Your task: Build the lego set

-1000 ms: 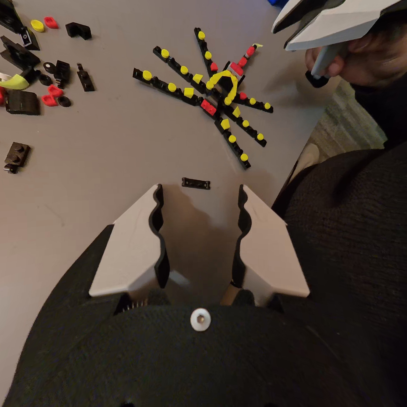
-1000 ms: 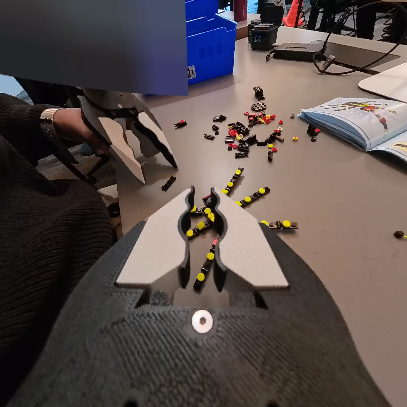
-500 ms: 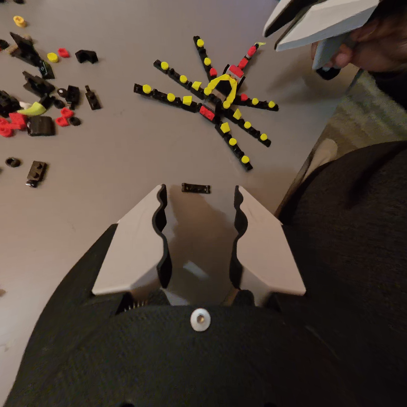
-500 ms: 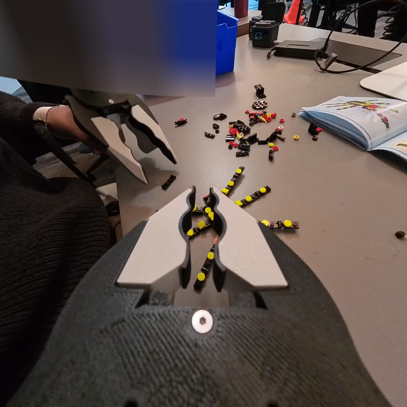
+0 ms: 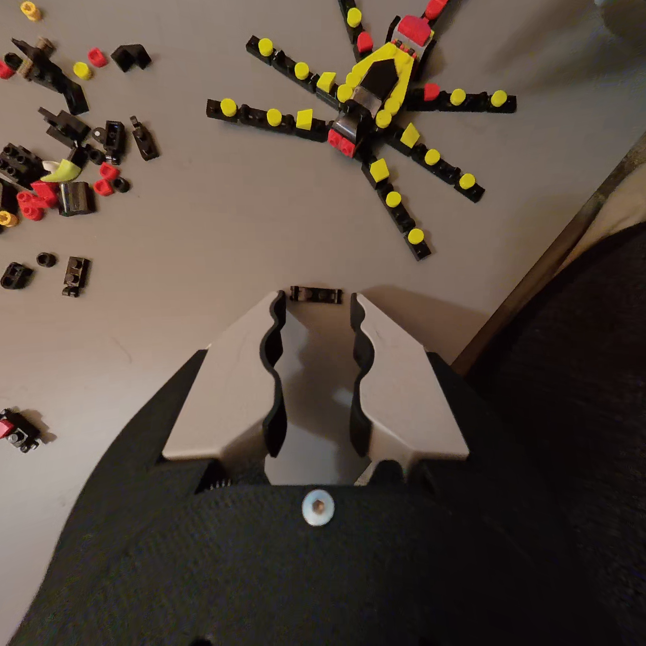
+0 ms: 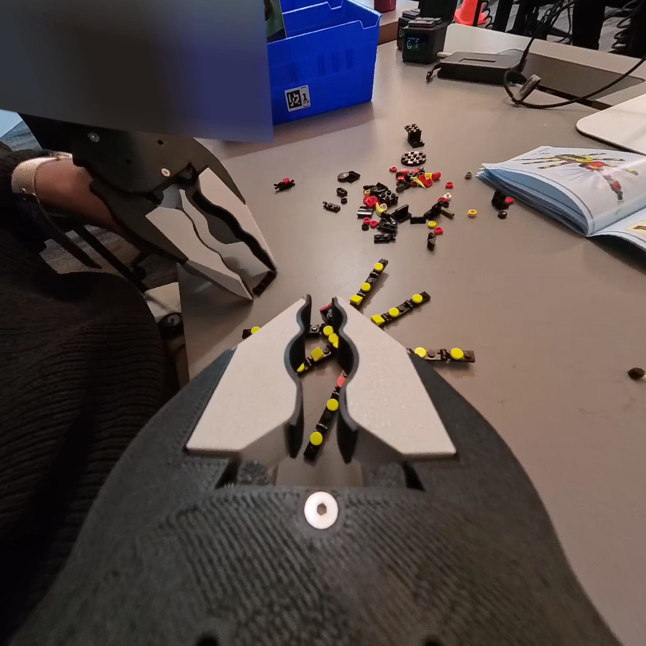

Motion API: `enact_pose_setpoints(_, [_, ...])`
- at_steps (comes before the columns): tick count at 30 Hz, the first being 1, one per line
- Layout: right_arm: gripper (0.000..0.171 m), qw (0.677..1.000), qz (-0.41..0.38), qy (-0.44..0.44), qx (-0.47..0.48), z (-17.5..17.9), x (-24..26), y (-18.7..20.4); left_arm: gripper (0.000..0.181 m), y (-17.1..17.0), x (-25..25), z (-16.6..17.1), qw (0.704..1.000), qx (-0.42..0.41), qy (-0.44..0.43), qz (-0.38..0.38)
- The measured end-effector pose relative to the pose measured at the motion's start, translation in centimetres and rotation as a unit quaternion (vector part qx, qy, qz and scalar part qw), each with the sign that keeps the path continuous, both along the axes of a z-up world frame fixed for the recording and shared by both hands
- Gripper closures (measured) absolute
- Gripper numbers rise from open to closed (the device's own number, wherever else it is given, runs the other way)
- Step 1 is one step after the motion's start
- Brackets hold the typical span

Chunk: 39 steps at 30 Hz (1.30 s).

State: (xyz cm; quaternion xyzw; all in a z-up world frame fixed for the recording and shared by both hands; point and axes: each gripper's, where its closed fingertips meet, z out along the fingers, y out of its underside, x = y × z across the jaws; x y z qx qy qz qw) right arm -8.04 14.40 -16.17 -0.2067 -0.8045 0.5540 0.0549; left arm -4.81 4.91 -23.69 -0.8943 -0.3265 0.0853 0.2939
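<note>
on the front of the blue bin [image 6: 325, 66] there's a small white sticker [image 6: 298, 98] with a black square code and a mark beside it. the open instruction booklet [image 6: 573, 185] shows printed pictures, its print too small to read. the little dark device [image 6: 417, 43] at the back has a lit screen, unreadable.

Grey table [image 6: 524, 314] in dim warm light — blue bin [image 6: 325, 66] and black cables [image 6: 545, 87] at its far side.
</note>
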Motion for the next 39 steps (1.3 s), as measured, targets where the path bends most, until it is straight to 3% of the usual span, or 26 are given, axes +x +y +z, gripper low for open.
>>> enact_pose_setpoints(2, [0.162, 1.000, 0.000, 0.001, 0.001, 0.0, 0.0, 0.0, 0.153, 0.1, 0.2, 0.0, 1.000, 0.006, -0.004, -0.007])
enact_pose_setpoints(9, [0.162, 1.000, -0.002, 0.002, 0.001, 0.1, 0.0, 0.1, 0.154, 0.1, -0.1, 0.8, 0.998, 0.055, -0.003, -0.006])
enact_pose_setpoints(14, [0.158, 0.997, 0.006, -0.042, -0.058, 1.3, 0.7, -1.5, 0.154, 2.3, -0.2, 6.9, 0.970, 0.228, 0.070, -0.047])
enact_pose_setpoints(18, [0.151, 0.974, 0.047, -0.159, -0.154, 2.7, 3.0, -3.9, 0.154, 2.8, 0.4, 9.4, 0.949, 0.286, 0.110, -0.073])
enact_pose_setpoints(22, [0.147, 0.924, 0.092, -0.290, -0.232, 3.6, 4.6, -5.2, 0.154, 3.4, 1.3, 10.4, 0.939, 0.301, 0.133, -0.100])
enact_pose_setpoints(25, [0.150, 0.899, 0.108, -0.341, -0.254, 3.8, 5.2, -5.4, 0.154, 3.9, 1.7, 10.4, 0.938, 0.298, 0.140, -0.110])
enact_pose_setpoints(29, [0.152, 0.894, 0.107, -0.358, -0.248, 3.3, 5.3, -5.5, 0.154, 4.5, 2.3, 10.1, 0.939, 0.289, 0.140, -0.126])
enact_pose_setpoints(33, [0.166, 0.891, 0.110, -0.373, -0.234, 2.8, 5.6, -5.5, 0.154, 4.9, 2.5, 9.8, 0.941, 0.277, 0.144, -0.133])
enact_pose_setpoints(39, [0.169, 0.906, 0.096, -0.360, -0.199, 1.7, 5.4, -5.6, 0.153, 4.9, 2.4, 9.1, 0.945, 0.261, 0.145, -0.131])
